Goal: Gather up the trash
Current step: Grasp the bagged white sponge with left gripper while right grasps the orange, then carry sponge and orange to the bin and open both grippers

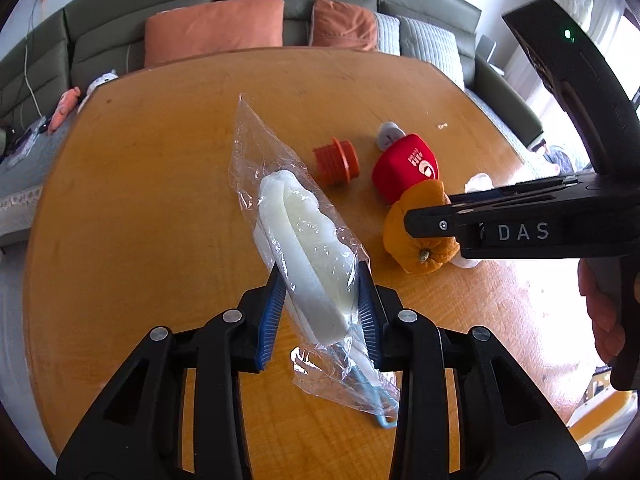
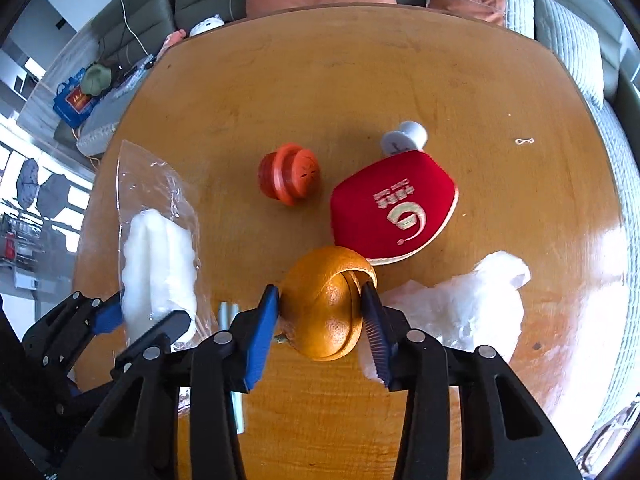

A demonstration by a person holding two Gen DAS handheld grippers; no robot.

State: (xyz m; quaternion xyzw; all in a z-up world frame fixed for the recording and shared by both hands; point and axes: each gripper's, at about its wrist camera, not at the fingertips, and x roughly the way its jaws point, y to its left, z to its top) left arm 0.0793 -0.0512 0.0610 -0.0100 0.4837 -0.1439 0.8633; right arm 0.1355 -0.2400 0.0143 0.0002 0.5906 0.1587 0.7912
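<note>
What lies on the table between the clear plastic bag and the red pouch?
The orange ribbed plug lies there on the wooden table, touching neither the clear plastic bag nor the red pouch. The right wrist view shows it best.

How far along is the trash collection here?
Nothing looks binned yet. In hand: left gripper clamps the clear bag of white foam; right gripper pinches the orange peel. Left: orange plug, red pouch, white wrapper.
</note>
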